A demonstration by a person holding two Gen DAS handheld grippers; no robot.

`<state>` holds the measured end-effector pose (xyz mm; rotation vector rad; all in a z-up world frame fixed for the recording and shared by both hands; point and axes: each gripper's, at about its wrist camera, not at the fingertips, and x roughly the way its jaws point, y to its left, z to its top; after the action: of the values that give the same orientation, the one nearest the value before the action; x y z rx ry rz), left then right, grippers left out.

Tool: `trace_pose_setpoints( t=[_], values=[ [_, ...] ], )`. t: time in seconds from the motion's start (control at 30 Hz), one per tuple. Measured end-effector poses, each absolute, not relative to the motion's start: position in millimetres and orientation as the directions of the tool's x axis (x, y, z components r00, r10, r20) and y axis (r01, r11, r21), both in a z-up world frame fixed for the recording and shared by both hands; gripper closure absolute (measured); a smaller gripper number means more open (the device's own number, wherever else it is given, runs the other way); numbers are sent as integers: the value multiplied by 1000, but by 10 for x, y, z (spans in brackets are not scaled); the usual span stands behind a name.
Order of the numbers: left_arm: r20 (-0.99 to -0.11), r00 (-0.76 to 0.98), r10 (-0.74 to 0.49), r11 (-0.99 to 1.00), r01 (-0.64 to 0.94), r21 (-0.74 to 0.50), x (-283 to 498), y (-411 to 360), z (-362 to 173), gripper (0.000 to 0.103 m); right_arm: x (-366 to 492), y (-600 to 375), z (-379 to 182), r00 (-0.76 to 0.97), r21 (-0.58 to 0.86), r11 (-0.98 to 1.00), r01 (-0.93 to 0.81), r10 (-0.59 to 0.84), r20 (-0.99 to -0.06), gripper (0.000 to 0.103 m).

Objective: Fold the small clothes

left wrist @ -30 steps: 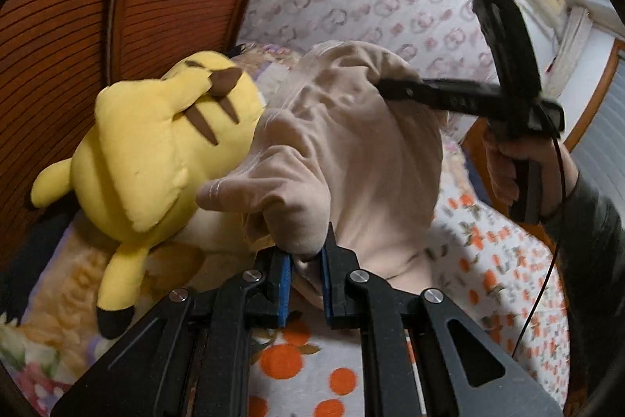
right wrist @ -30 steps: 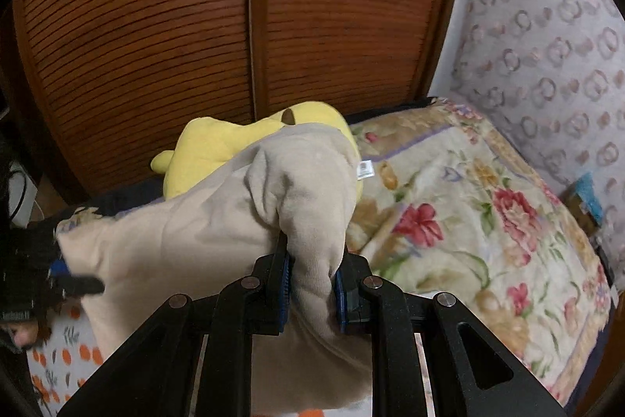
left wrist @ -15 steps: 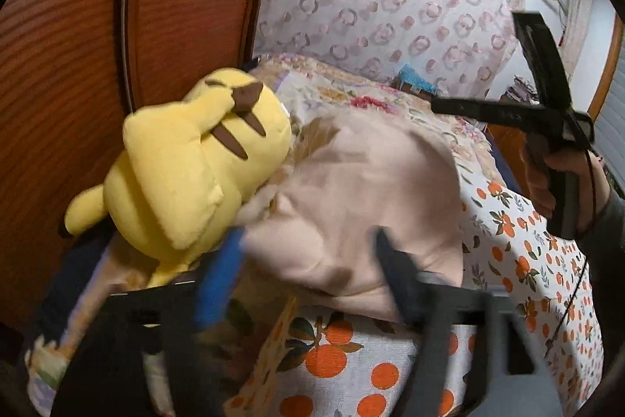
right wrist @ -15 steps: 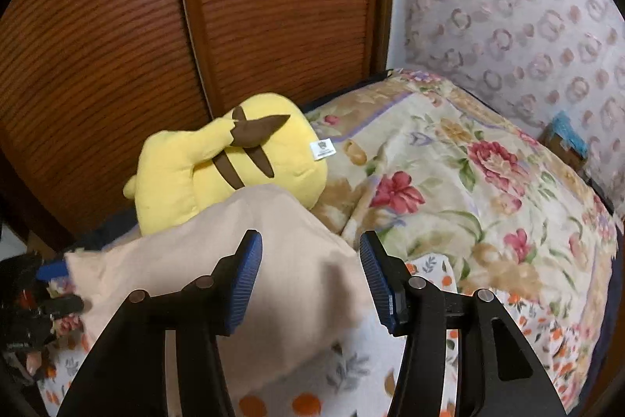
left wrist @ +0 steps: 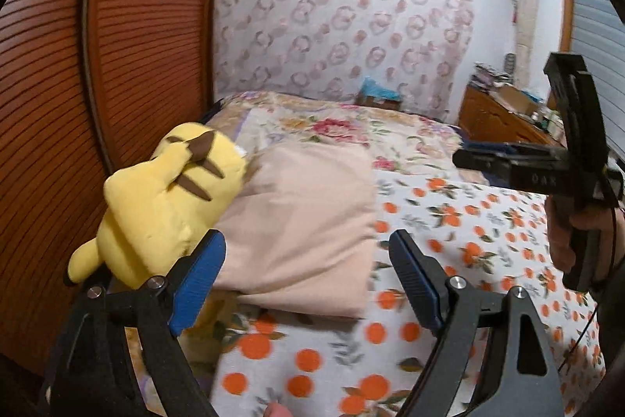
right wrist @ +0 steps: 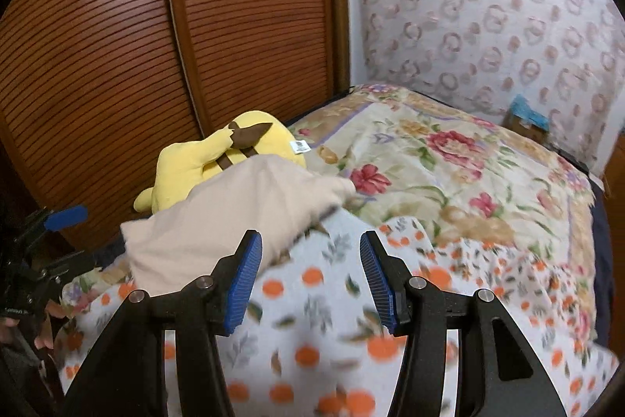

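Observation:
A folded beige garment point(left wrist: 308, 221) lies flat on the bed, its left edge against a yellow plush toy point(left wrist: 164, 198). It also shows in the right wrist view point(right wrist: 230, 217), resting partly on the toy point(right wrist: 218, 155). My left gripper point(left wrist: 306, 278) is open and empty, just in front of the garment's near edge. My right gripper point(right wrist: 310, 278) is open and empty, over the orange-print sheet to the right of the garment. The right gripper also appears in the left wrist view point(left wrist: 539, 167), held up at the right.
The bed carries an orange-print sheet point(left wrist: 468, 241) and a floral quilt point(right wrist: 449, 167) further back. Slatted wooden doors point(right wrist: 195, 26) stand behind the toy. A patterned wall point(left wrist: 343, 26) closes the far side. A wooden dresser point(left wrist: 504, 120) stands at the right.
Both grippers held the beige garment up in the air a second ago. They let go, the garment dropped flat beside the toy, and both grippers drew back open.

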<state>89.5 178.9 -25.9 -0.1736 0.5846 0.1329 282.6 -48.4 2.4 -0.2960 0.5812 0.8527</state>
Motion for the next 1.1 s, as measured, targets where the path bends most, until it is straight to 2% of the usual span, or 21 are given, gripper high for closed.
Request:
trace_pose_setpoints(
  t=[0.17, 0.5, 0.53, 0.63, 0.87, 1.1],
  values=[
    [-536, 844, 14, 989, -93, -119, 842, 1442, -162, 17, 2352, -897, 40, 569, -22, 676, -736, 601, -562, 40],
    [-524, 847, -95, 994, 48, -102, 737, 779, -99, 17, 1485, -1547, 45, 673, -7, 784, -621, 528, -517, 38],
    [-522, 846, -105, 993, 59, -105, 719, 723, -90, 17, 1420, -1596, 46, 680, 0, 793, -609, 522, -514, 37],
    [-518, 845, -133, 990, 86, -113, 631, 568, -42, 17, 1213, -1784, 75, 715, 10, 823, -568, 499, -490, 24],
    [-485, 862, -149, 989, 130, -73, 486, 206, 210, 17, 646, -2136, 295, 811, 15, 887, -461, 428, -399, 23],
    [-434, 892, -123, 992, 105, -66, 417, 119, 515, 17, 231, -2228, 460, 867, 6, 918, -396, 376, -327, 23]
  ],
)
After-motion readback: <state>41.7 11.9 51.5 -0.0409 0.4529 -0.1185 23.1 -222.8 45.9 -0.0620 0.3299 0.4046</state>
